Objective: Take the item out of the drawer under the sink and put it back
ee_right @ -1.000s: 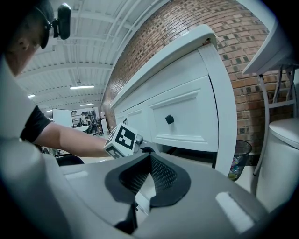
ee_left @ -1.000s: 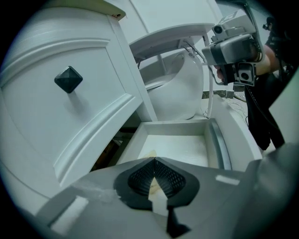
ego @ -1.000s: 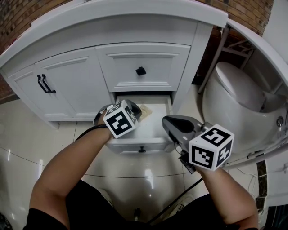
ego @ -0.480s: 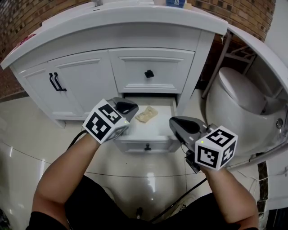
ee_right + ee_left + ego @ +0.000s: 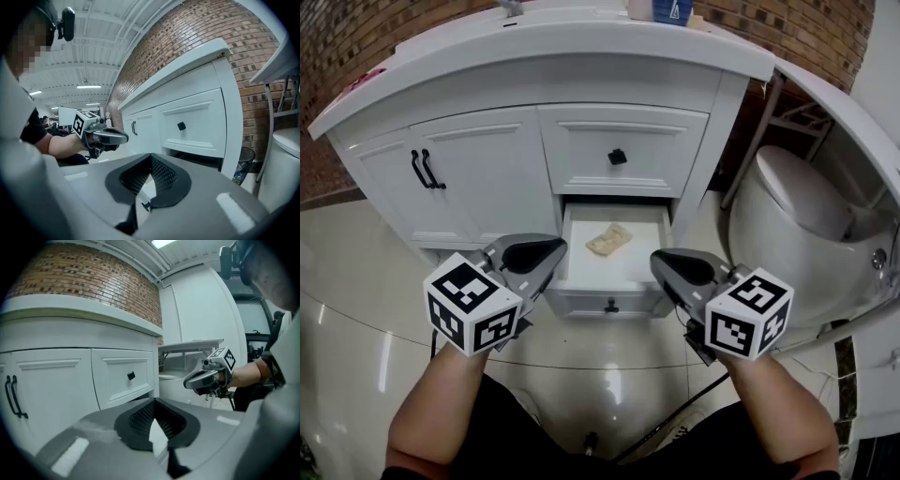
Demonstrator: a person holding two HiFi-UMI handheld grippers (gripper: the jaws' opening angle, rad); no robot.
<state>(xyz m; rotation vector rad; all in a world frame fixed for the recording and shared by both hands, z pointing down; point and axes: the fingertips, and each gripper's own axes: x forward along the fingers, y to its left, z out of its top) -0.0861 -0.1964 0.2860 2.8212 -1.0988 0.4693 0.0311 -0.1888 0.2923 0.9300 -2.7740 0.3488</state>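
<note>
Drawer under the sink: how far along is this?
Done: drawer open, item lying inside it. In hand: nothing; left gripper and right gripper are shut, empty, held short of the drawer. Remaining: closing the drawer; whether the item has been out yet can't be told.

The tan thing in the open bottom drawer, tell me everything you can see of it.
The tan thing is a small, crumpled, soft-looking lump, perhaps cloth or paper; I cannot tell which. It lies loose and flat on the white floor of the open drawer, about mid-width and nearer the back than the front. It is the only item there, and nothing but the drawer floor touches it.
</note>
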